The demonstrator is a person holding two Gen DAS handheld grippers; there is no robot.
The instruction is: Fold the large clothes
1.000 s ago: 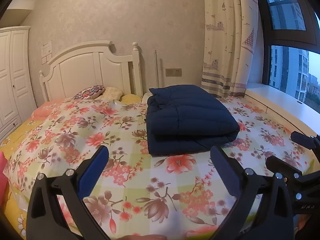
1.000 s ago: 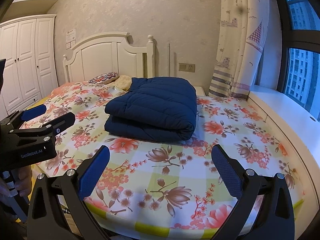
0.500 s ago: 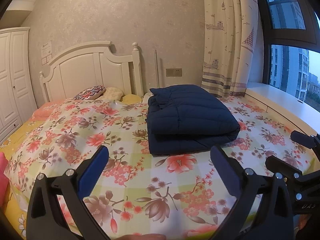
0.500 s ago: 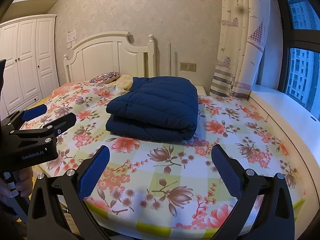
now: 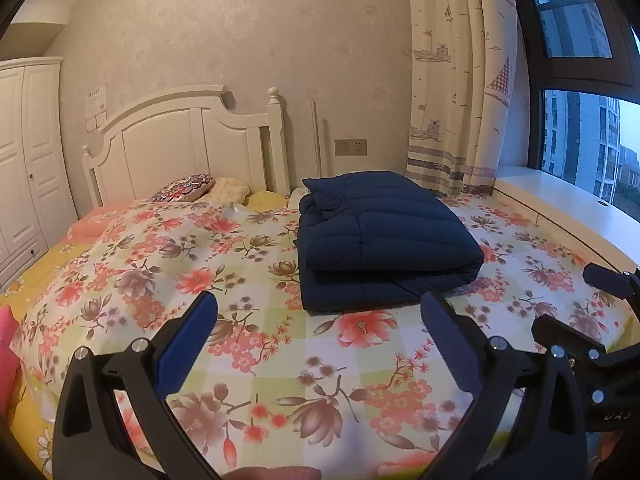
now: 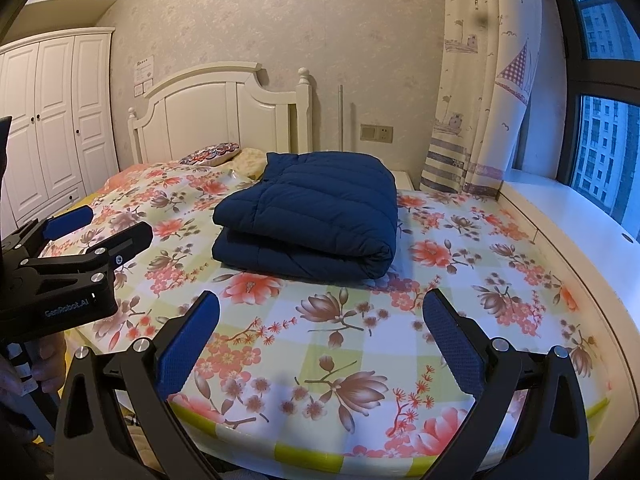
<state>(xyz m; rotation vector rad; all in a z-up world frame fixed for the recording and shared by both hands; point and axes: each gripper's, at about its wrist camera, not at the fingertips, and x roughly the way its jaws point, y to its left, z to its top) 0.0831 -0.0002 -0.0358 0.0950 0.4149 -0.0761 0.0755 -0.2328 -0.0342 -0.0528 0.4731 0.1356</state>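
The coat is dark blue and quilted, and it lies folded into a thick rectangle on the bed, on the side toward the curtain and closer to the headboard than to the near edge. It looks doubled over itself, with the rounded fold on the window side and the open edges toward the wardrobe. The left gripper has its jaws wide apart and holds nothing; it hangs over the near part of the bed, well apart from the coat. The right gripper is the same: spread wide, empty, and back from the coat. I judge that the folding itself is finished or nearly finished, and both tools are standing off to check the result. If one more step is needed, it calls for both grippers to reach forward to the near edge of the coat, to close on the thick layers together, and to press or square the pile without opening the fold.
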